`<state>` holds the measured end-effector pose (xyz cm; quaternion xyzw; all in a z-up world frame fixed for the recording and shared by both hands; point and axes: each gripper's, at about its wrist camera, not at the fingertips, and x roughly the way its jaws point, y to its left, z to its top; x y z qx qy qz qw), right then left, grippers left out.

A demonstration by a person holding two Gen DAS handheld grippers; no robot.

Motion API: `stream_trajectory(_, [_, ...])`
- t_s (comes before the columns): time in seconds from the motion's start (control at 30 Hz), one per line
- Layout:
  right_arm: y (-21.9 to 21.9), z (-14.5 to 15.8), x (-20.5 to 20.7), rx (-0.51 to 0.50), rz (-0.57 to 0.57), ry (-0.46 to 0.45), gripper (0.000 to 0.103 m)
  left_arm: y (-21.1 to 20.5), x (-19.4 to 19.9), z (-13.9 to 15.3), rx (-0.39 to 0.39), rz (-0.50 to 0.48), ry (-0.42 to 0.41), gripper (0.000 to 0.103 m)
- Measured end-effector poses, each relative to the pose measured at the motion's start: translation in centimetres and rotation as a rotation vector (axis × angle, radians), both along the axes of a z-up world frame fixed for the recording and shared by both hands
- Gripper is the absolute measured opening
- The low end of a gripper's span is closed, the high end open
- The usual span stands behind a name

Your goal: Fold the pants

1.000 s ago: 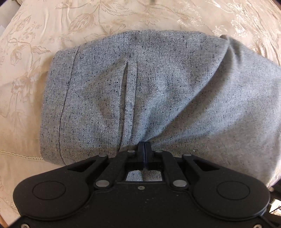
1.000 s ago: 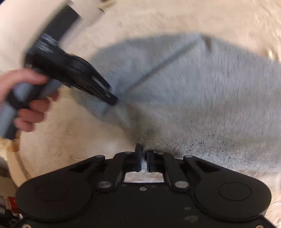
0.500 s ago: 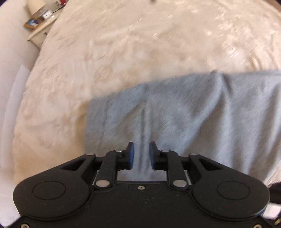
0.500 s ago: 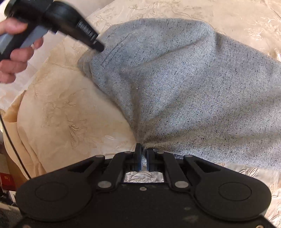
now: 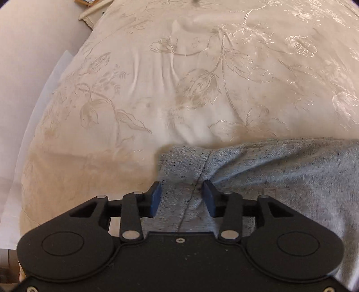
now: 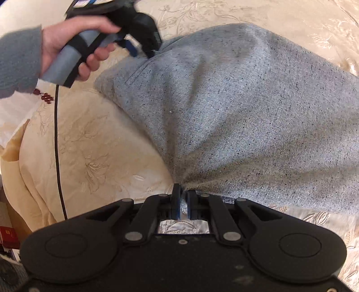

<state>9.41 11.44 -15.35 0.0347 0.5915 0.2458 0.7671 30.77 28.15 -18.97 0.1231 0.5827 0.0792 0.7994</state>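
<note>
The grey speckled pants (image 6: pixel 235 116) lie folded on a cream embroidered bedspread (image 5: pixel 202 78). In the left wrist view the pants (image 5: pixel 280 170) fill the lower right, with a seam running between the fingers. My left gripper (image 5: pixel 181 197) is open just above the pants' folded corner and holds nothing. My right gripper (image 6: pixel 183 197) is shut on the near edge of the pants, with cloth bunched between its pads. The left gripper (image 6: pixel 143 48), held in a hand, also shows in the right wrist view at the pants' far left corner.
The bedspread (image 6: pixel 89 157) covers the bed and drops off at the left edge. A black cable (image 6: pixel 57 146) hangs from the left gripper's handle. A wall and a small shelf (image 5: pixel 94 9) lie beyond the bed at top left.
My left gripper let go of the pants and opened wide, then lifted back over the folded corner. My right gripper stays shut on the near edge.
</note>
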Motion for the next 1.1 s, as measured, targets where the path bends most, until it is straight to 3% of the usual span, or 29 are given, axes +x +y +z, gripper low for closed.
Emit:
stream_trajectory(0.1, [-0.8,0.2,0.6,0.014,-0.046,0.040,0.014,-0.5,-0.8,1.9,0.014,-0.019,-0.014,0.043])
stream_trajectory(0.2, [-2.5,1.4,1.2,0.014,-0.088,0.071,0.016,-1.2,-1.8,4.7,-0.082,-0.025,-0.075,0.044])
stream_trajectory(0.33, [-5.8,4.4,1.5,0.017,-0.167,0.031,0.020,-4.0,-1.5,6.7,-0.154,-0.112,-0.123,0.044])
stream_trajectory(0.47, [-8.9,6.0,3.6,-0.020,-0.281,-0.084,0.020,-6.9,-0.3,5.8,-0.211,-0.200,-0.120,0.044])
stream_trajectory(0.6, [-11.2,4.2,8.9,-0.088,-0.365,-0.142,0.023,-8.7,1.0,2.7,-0.163,-0.233,-0.097,0.050])
stream_trajectory(0.67, [-11.6,2.7,11.7,-0.121,-0.370,-0.148,0.023,-7.6,1.9,0.9,-0.069,-0.139,-0.082,0.050])
stream_trajectory(0.73, [-11.8,1.4,13.9,-0.145,-0.373,-0.141,0.023,-5.4,2.7,-0.2,-0.094,-0.035,-0.062,0.050])
stream_trajectory(0.8, [-12.3,-0.4,15.8,-0.177,-0.388,-0.113,0.023,-4.1,2.9,-0.1,-0.152,0.009,-0.064,0.050])
stream_trajectory(0.93, [-13.2,-4.1,18.8,-0.260,-0.406,-0.106,0.013,-5.5,2.4,0.0,-0.076,-0.066,-0.079,0.050])
stream_trajectory(1.07, [-14.3,-4.4,21.0,-0.237,-0.452,-0.109,0.011,-6.2,1.8,0.6,-0.048,-0.058,-0.097,0.050])
stream_trajectory(1.1, [-14.4,-3.9,21.3,-0.251,-0.449,-0.128,0.017,-6.2,1.6,1.1,-0.052,-0.051,-0.100,0.049])
